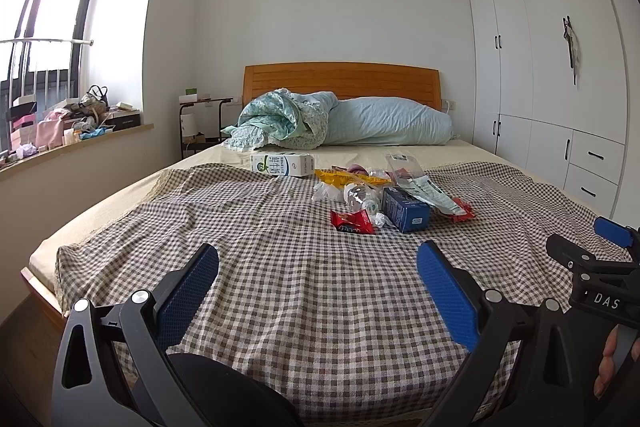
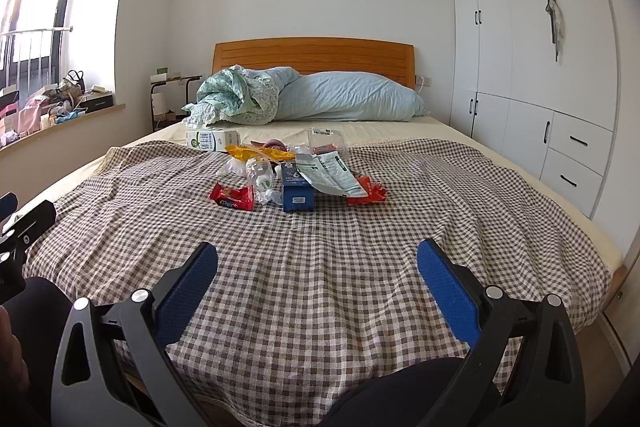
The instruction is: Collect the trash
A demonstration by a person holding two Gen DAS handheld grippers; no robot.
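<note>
Your left gripper (image 1: 318, 269) and right gripper (image 2: 318, 267) both hover over the checked bedspread (image 1: 280, 287), jaws wide and empty. The trash lies well ahead, mid-bed: a red wrapper (image 2: 232, 197), a blue carton (image 2: 298, 193), a crushed bottle (image 2: 260, 175) and a milk carton (image 2: 212, 140).

I'm looking down a wooden bed (image 2: 316, 53) with a cream sheet, its near part covered by a brown-and-white checked cloth (image 2: 320, 267). On the cloth lies a cluster of litter: a red snack wrapper (image 2: 232, 197), a blue carton (image 2: 297, 191), a crushed clear bottle (image 2: 260, 175), a yellow wrapper (image 2: 256, 151) and a white-green pouch (image 2: 330, 175). A milk carton (image 2: 212, 140) lies on its side behind. A rumpled quilt (image 2: 236, 97) and a pale blue pillow (image 2: 352, 99) sit by the headboard.
</note>
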